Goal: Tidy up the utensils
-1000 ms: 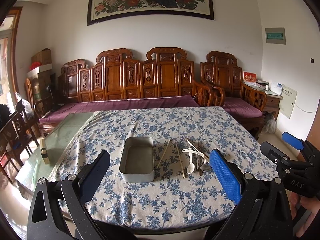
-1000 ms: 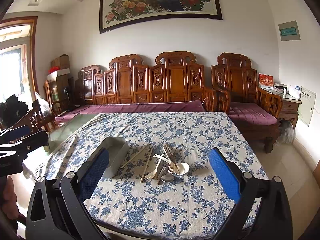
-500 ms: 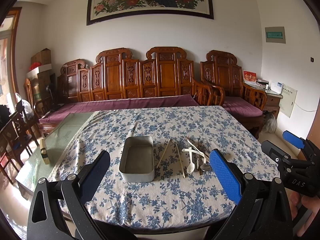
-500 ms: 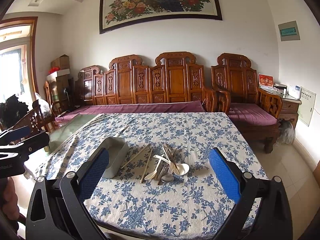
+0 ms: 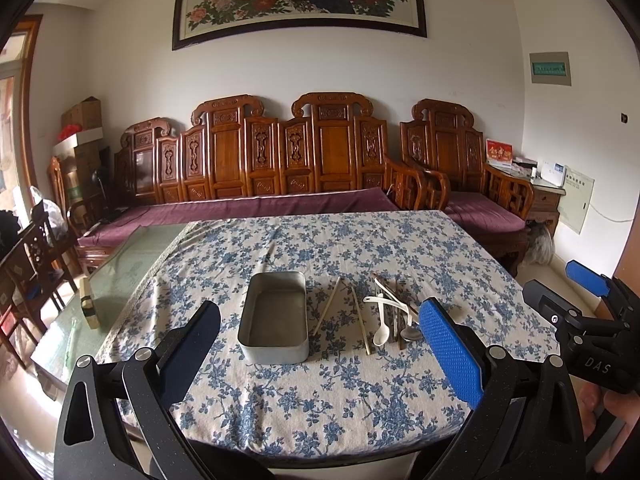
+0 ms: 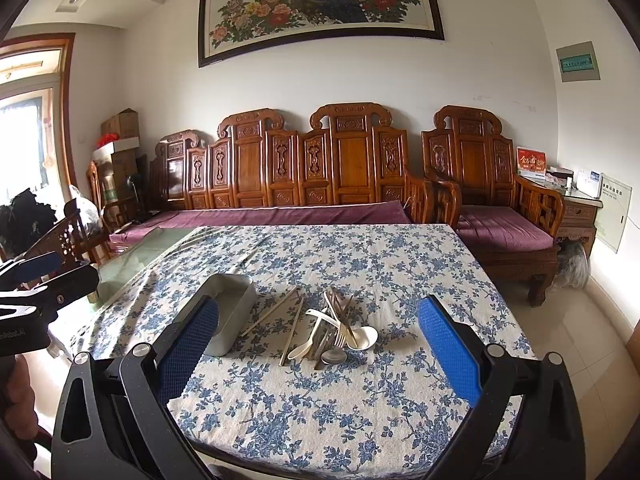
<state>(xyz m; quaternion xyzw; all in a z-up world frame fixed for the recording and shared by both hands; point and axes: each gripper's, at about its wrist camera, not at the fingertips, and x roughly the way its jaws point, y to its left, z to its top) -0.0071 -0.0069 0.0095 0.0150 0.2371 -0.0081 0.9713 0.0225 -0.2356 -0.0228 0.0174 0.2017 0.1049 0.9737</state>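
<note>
**Both tongs poised short of the cutlery**

Little has moved since a second ago: both views match almost exactly, the right tongs only drifting slightly at the left view's edge.

Nearest, the left tongs (image 5: pixel 320 352) and right tongs (image 6: pixel 318 350) hover level over the bench's near edge, blue textured pads spread wide apart, gripping nothing. Beyond them the bench (image 5: pixel 328 408) wears a blue-flowered cloth. On it stands a rectangular, round-cornered metal tin (image 5: pixel 274 318), empty. Just right of it lie two pale chopsticks (image 5: pixel 328 310), then a crossed heap of white spoons, metal spoon and fork (image 6: pixel 336 332). Farthest back, a carved wooden sofa (image 6: pixel 320 168) with purple cushions lines the wall.
</note>
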